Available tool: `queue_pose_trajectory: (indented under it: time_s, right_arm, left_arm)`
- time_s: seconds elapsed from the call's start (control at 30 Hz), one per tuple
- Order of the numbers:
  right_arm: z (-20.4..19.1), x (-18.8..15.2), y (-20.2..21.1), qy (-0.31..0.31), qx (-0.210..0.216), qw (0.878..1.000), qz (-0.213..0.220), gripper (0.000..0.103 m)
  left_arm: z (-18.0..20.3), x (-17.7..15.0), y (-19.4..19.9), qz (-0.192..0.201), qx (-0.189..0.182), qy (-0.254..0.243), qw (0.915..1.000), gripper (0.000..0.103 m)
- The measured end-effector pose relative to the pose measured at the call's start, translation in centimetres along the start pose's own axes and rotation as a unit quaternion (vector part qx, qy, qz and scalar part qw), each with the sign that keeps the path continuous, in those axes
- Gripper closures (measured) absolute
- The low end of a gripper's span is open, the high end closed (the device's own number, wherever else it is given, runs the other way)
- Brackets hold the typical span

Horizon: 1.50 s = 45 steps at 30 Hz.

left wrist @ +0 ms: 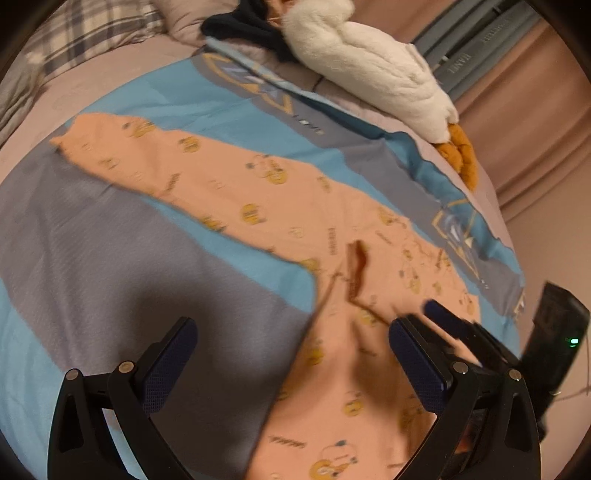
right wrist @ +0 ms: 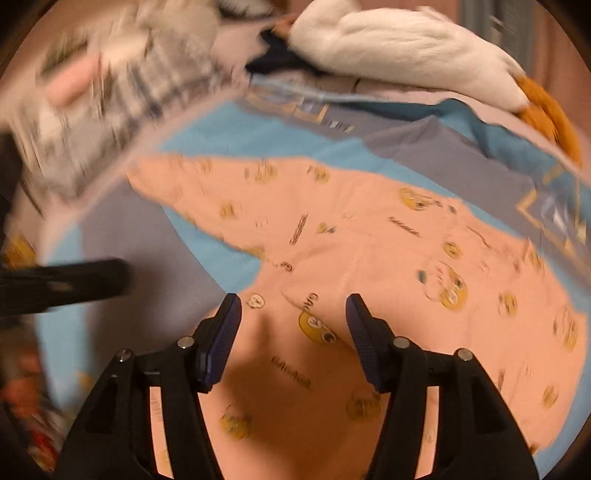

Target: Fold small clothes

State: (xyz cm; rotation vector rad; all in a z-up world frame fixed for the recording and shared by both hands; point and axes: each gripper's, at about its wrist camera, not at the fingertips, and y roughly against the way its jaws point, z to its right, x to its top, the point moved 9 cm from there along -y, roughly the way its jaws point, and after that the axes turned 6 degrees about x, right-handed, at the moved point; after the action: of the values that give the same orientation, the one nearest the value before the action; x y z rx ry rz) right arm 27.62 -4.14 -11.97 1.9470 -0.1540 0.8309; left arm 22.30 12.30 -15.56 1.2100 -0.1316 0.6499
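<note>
A small peach garment (left wrist: 258, 199) printed with yellow cartoon figures lies spread on a blue and grey sheet (left wrist: 92, 236) on a bed. One long part of it reaches toward the far left. My left gripper (left wrist: 291, 326) hovers open over the garment's near edge, with nothing between its fingers. Beside it on the right, a blue-padded finger (left wrist: 443, 317) of the other gripper shows above the cloth. In the right wrist view my right gripper (right wrist: 292, 301) stands open just above the garment (right wrist: 369, 240), its pads apart from the fabric. A blurred dark bar (right wrist: 74, 280) at the left is probably the left gripper.
A white plush toy (left wrist: 362, 62) with orange feet lies along the bed's far right edge, beside a dark cloth (left wrist: 243, 29). A plaid pillow (left wrist: 85, 33) sits at the far left. Pink curtains (left wrist: 535, 129) hang beyond the bed. The right wrist view is blurred.
</note>
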Motion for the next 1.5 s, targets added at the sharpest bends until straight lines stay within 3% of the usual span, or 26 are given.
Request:
queue_pose_trajectory:
  time_s: [0.07,0.13,0.23,0.33,0.4,0.47,0.5,0.6,0.63,0.67,0.73,0.87,0.9,1.0,1.07,1.13,1.3,1.37,1.5]
  right_arm:
    - [2.9,0.1,2.8,-0.053,0.012,0.998,0.032,0.044]
    - [7.2,-0.8,5.5,-0.098,-0.016,0.994,0.051,0.046]
    - [11.9,-2.8,7.4,-0.131,-0.073,0.987,0.055,0.062]
    - [14.9,-5.0,8.8,-0.163,-0.094,0.98,0.059,0.068]
    - [16.1,-6.0,9.2,-0.173,-0.102,0.977,0.064,0.069]
    - [16.9,-6.8,8.9,-0.182,-0.102,0.976,0.066,0.071]
    - [17.3,-7.1,8.7,-0.187,-0.103,0.975,0.064,0.072]
    - [18.3,-8.2,8.4,-0.197,-0.109,0.973,0.055,0.074]
    - [18.3,-8.4,8.1,-0.199,-0.109,0.973,0.051,0.074]
    - [18.4,-8.8,8.2,-0.2,-0.109,0.972,0.049,0.075]
    - [18.5,-9.3,8.0,-0.202,-0.109,0.972,0.046,0.074]
    - [18.1,-9.5,8.3,-0.209,-0.104,0.971,0.05,0.072]
    - [17.9,-9.4,8.5,-0.208,-0.102,0.971,0.052,0.072]
    - [16.8,-9.1,9.1,-0.202,-0.096,0.973,0.06,0.072]
    - [16.0,-9.0,9.3,-0.203,-0.09,0.973,0.064,0.069]
    - [15.4,-8.9,9.4,-0.204,-0.082,0.973,0.068,0.067]
    - [13.3,-8.5,9.2,-0.199,-0.069,0.975,0.071,0.064]
    - [12.6,-8.4,9.1,-0.197,-0.064,0.976,0.07,0.062]
    - [11.6,-8.4,8.9,-0.198,-0.057,0.976,0.069,0.061]
  left_arm:
    - [1.8,0.3,-0.4,0.003,-0.012,-0.019,0.9997,0.0]
    - [3.6,0.5,-1.1,-0.001,-0.026,-0.033,0.9991,0.001]
    - [7.9,0.7,-2.8,-0.018,-0.07,-0.055,0.9958,0.001]
    - [11.7,1.0,-4.7,-0.031,-0.11,-0.079,0.9903,0.002]
    - [13.5,0.8,-6.2,-0.04,-0.123,-0.095,0.9871,0.009]
    - [14.5,0.6,-8.0,-0.053,-0.112,-0.11,0.9862,0.033]
    - [14.4,0.5,-9.0,-0.061,-0.102,-0.114,0.9864,0.039]
    - [12.7,-0.2,-11.8,-0.084,-0.059,-0.104,0.9893,0.049]
    - [11.9,-0.4,-12.4,-0.088,-0.049,-0.096,0.9903,0.059]
    - [11.1,-0.5,-12.8,-0.089,-0.047,-0.087,0.9912,0.07]
    - [10.4,-0.2,-12.6,-0.087,-0.062,-0.074,0.9915,0.074]
    - [9.1,0.4,-10.4,-0.081,-0.096,-0.064,0.9901,0.071]
    - [8.1,0.9,-9.6,-0.069,-0.087,-0.062,0.9919,0.068]
    - [4.8,2.7,-7.9,-0.044,-0.078,-0.035,0.9954,0.046]
    - [0.4,4.8,-6.4,-0.019,-0.061,0.008,0.9979,0.03]
    - [-3.8,6.6,-5.5,0.0,-0.043,0.051,0.9978,0.029]
    - [-14.0,10.2,-3.5,0.031,-0.008,0.158,0.9869,0.029]
    - [-16.9,11.2,-3.1,0.043,-0.01,0.196,0.9796,0.023]
    - [-21.2,13.0,-3.0,0.061,-0.024,0.254,0.965,0.022]
